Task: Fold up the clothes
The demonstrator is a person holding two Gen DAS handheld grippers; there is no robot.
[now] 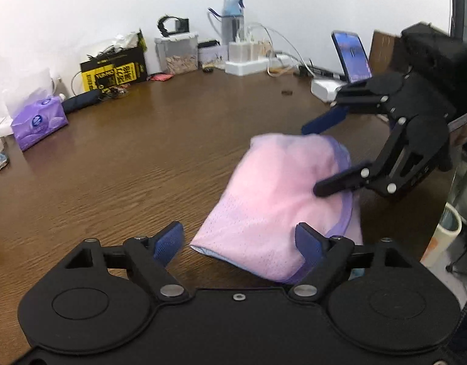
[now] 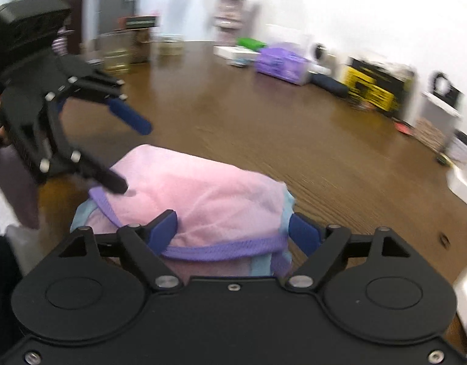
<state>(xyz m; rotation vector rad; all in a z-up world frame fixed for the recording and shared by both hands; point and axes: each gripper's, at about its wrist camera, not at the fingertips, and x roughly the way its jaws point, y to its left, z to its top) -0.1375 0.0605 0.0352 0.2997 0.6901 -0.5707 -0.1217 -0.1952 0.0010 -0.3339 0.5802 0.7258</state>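
Folded pink garment (image 1: 279, 203) on brown table (image 1: 127, 167), left gripper (image 1: 242, 243) and right gripper (image 2: 233, 231) over it, jaws apart, nothing clamped

Bare table (image 1: 142, 158) lies beyond the garment (image 1: 282, 200); clutter, seemingly boxes (image 1: 114, 73), lines the wall.

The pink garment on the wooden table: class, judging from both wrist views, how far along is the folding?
Done: the pink garment lies on the wooden table as a compact bundle, purple trim along one edge. In hand: nothing; the left gripper and right gripper both stand open around it, pads not pressing. Left: perhaps tidying the loose light-blue edge, though whether another fold follows cannot be told.
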